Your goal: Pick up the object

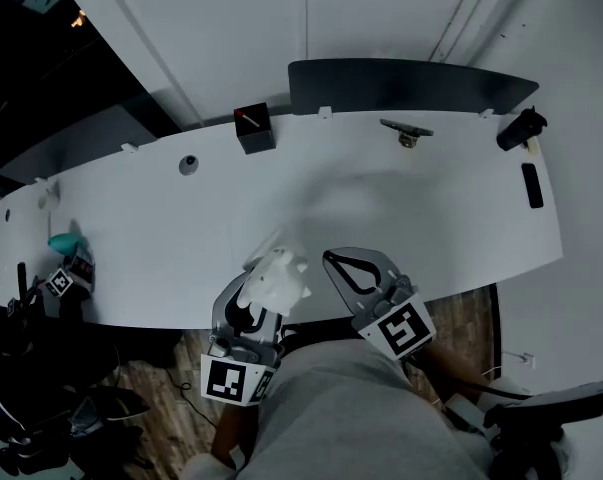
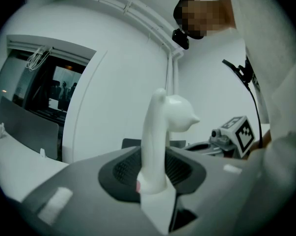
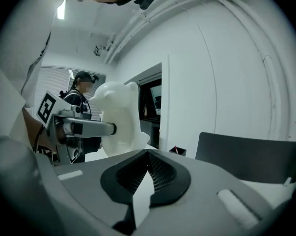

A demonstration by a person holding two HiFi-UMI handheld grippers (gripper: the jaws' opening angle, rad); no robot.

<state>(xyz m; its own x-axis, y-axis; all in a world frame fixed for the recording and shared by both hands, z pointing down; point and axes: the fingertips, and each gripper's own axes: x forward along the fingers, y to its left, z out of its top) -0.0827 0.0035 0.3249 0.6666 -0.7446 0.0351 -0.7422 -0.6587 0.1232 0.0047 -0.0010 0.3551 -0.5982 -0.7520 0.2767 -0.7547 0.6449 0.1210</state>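
Your grey-clad body is covering the rear of both tools in the head view, so your hands are not showing. The tips of your left gripper (image 1: 253, 293) are lying hidden under the white plastic bear-shaped figure (image 1: 279, 274). In the left gripper view the figure's lower end is sinking out of sight between the dark ribbed pads (image 2: 123, 170). A small pink spot is showing there, too blurred to identify. Whether the figure's base is clearing the white table (image 1: 401, 228) is not showing in any view.

The left gripper's jaws are standing partly apart and pressing on the figure from both sides. It is sticking up past the tips, head end outermost. Your right gripper (image 3: 148, 156) is sitting just to the right of the left one. Its jaws are meeting at the tips with nothing between them. From its camera the figure (image 3: 119, 114) is appearing off to the left of its jaws.

Well ahead of the left gripper's tips, a small black square box (image 1: 253, 128) is standing at the table's far edge. It is holding a thin pale stick with a red end (image 1: 248, 120).
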